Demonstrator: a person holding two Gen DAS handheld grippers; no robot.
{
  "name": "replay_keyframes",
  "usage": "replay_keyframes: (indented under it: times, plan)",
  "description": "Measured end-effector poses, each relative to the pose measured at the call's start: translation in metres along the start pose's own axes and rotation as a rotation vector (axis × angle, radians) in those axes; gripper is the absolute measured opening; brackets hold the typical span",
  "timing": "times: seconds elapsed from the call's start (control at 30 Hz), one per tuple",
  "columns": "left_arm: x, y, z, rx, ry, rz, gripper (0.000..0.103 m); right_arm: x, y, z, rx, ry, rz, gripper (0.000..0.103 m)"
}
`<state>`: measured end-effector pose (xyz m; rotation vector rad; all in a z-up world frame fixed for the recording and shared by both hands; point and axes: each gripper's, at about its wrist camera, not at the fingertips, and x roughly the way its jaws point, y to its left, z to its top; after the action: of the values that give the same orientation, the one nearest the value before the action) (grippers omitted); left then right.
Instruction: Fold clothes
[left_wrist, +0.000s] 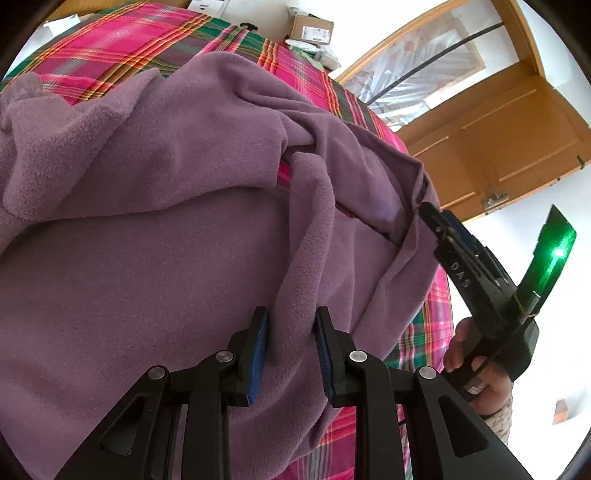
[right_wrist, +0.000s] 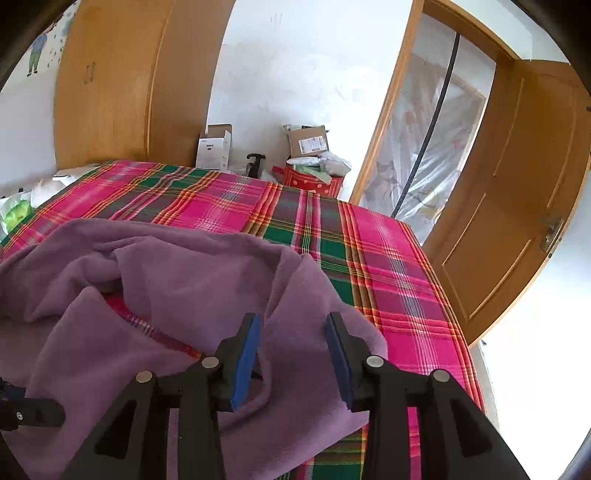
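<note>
While we're looking across the bed (right_wrist: 388, 258), the purple fleece (left_wrist: 166, 240) is lying spread over the plaid cover. Left gripper (left_wrist: 291, 354) is straddling a raised fold w/ jaws part-open; can't tell if they're pinching. Right gripper (right_wrist: 293, 358), jaws apart and gripping nothing, is sitting nearer the fleece's right edge, which is running away from us.

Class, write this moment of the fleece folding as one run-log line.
task: fold clothes | item: purple fleece garment on plaid bedcover | left gripper: fleece fold between jaws | right gripper: jaws open over fleece edge
</note>
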<state>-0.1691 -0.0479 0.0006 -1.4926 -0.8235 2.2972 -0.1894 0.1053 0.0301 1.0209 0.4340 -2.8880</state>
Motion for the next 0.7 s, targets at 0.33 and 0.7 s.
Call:
replay_keyframes:
  times: [0.33,0.7]
  plan:
    - [-0.002,-0.004,-0.001,0.004,-0.005,0.000,0.026,0.007,-0.023,-0.009,0.068,0.050,-0.042,0.004]
    - [-0.013,-0.041,-0.013,0.171,-0.082,0.014,0.026,-0.013,-0.068,-0.021,0.245,0.047,0.084,0.000]
